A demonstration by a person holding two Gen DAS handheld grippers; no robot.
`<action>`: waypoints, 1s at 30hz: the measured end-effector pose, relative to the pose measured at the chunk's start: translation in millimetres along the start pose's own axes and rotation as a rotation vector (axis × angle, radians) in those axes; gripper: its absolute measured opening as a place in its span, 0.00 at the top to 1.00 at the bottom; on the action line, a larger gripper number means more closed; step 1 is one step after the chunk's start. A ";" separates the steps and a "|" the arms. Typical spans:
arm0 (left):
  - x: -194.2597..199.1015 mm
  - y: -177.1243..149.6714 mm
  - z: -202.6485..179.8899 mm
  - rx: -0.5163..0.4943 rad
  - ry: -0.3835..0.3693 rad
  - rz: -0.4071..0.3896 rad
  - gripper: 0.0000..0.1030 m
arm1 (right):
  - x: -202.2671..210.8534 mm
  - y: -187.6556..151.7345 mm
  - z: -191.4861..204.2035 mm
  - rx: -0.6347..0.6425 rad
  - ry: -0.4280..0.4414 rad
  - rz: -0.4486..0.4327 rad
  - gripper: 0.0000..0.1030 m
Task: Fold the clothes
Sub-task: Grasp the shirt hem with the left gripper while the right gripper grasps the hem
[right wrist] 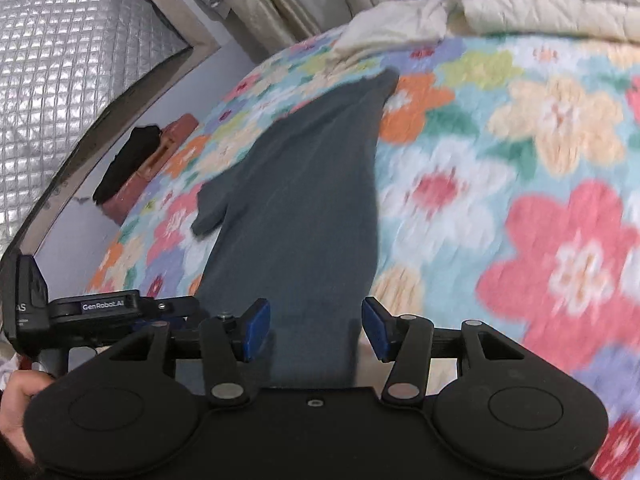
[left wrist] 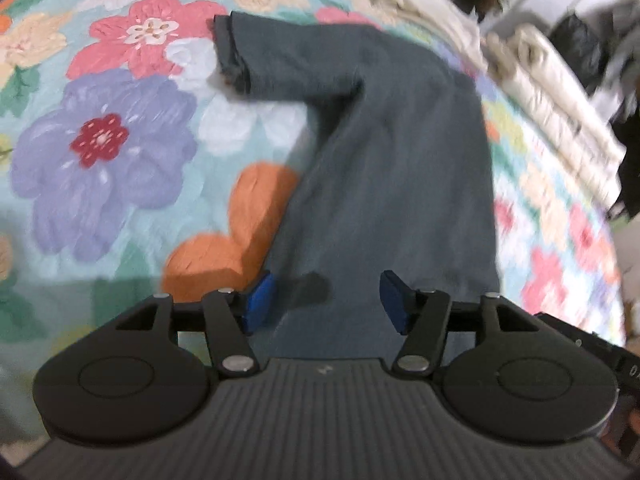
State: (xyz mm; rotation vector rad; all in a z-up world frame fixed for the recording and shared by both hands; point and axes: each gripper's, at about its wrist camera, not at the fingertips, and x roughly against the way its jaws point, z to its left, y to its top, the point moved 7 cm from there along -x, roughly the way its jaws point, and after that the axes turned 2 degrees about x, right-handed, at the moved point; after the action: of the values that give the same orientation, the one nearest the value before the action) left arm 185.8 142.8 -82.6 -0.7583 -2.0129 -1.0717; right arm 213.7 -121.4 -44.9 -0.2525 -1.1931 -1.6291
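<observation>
While both grippers, left (left wrist: 326, 300) & right (right wrist: 316, 326), are gaping wide w/ nothing held, the shirt (left wrist: 392, 160) is lying half-folded on the quilt (left wrist: 120, 160) (sleeve (left wrist: 236, 52) sticking out far left). Looks soft, light, floppy; prob. pinch the near hem corners.

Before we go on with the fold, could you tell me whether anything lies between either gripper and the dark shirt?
Nothing visible does: the dark shirt runs straight between the open left gripper and open right gripper on the floral bedspread.
</observation>
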 end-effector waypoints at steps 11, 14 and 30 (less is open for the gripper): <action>-0.7 -13.4 36.7 0.135 -0.031 0.009 0.27 | -5.1 -54.8 3.5 -0.072 -0.060 0.059 0.45; -2.5 -19.7 38.6 0.201 -0.131 0.043 0.19 | -6.4 -55.8 -5.8 -0.101 -0.070 0.061 0.45; 17.7 -62.1 -8.3 0.037 -0.156 0.112 0.88 | 38.3 -63.3 -1.3 -0.063 -0.200 -0.059 0.94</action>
State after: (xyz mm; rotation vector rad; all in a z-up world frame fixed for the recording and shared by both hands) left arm 131.2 108.6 -92.2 -0.9486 -2.0871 -0.9332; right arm 145.9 -149.0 -55.9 -0.4326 -1.3104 -1.7256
